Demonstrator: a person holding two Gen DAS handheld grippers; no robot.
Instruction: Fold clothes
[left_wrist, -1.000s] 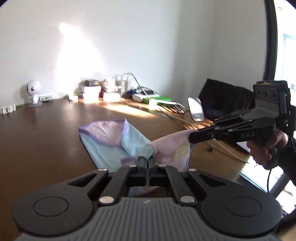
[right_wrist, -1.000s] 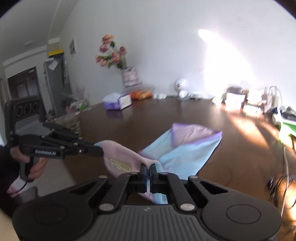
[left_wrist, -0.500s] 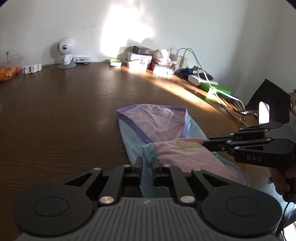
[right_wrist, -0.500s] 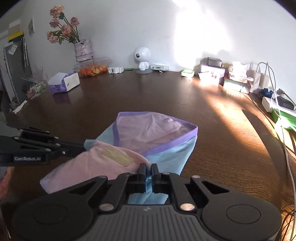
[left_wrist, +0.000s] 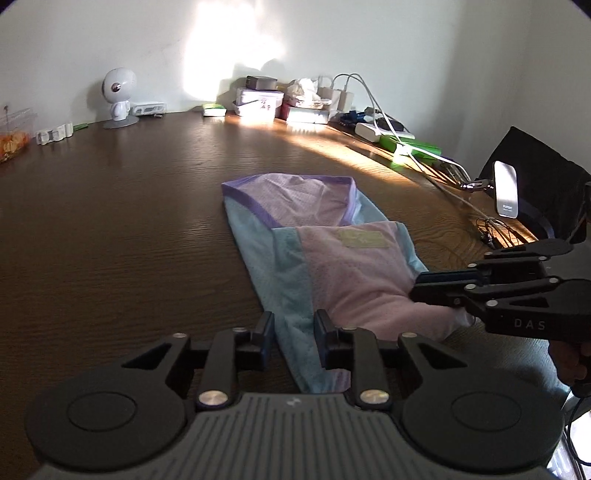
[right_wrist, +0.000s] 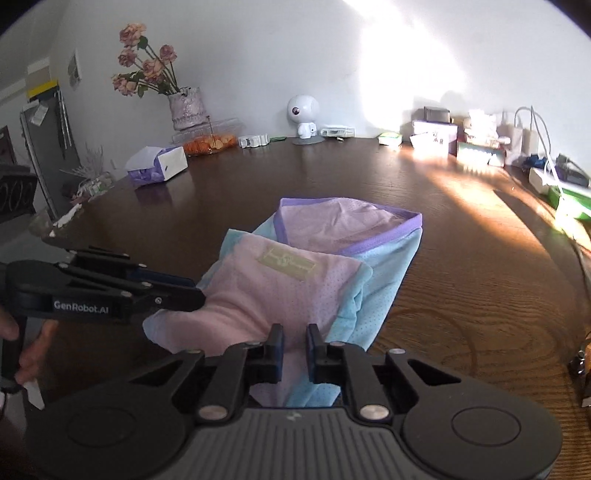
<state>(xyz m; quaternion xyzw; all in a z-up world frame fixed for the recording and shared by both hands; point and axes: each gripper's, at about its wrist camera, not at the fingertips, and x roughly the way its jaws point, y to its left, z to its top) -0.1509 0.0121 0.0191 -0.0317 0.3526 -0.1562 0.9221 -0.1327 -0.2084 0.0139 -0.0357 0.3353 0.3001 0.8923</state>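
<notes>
In the left wrist view, the left claw (left_wrist: 293, 334) is standing partly open, its two pads apart with the light-blue edge of the garment (left_wrist: 321, 254) lying loose between them, gripped by neither. The garment, a pink, lilac and light-blue mesh piece, is lying folded on the dark wooden desk (left_wrist: 129, 229), its near end at the desk's near edge and its purple-trimmed end pointing toward the far edge. The right claw (left_wrist: 415, 288) is reaching in from the right, its tips touching the pink fold. Along the far edge a small white robot figure (left_wrist: 117, 98), boxes (left_wrist: 260, 101) and charger cables (left_wrist: 373, 107) are sitting.

In the right wrist view, the right claw (right_wrist: 293, 341) is opening, its pads slightly apart, the pink cloth (right_wrist: 280, 291) lying between them without being pinched. The left claw (right_wrist: 195, 291) is coming in from the left at the garment's pink corner, a hand (right_wrist: 35, 347) holding its handle. A vase of flowers (right_wrist: 186, 107), a tissue box (right_wrist: 159, 168) and a clear tray of orange snacks (right_wrist: 210, 142) are standing by the far left corner.
</notes>
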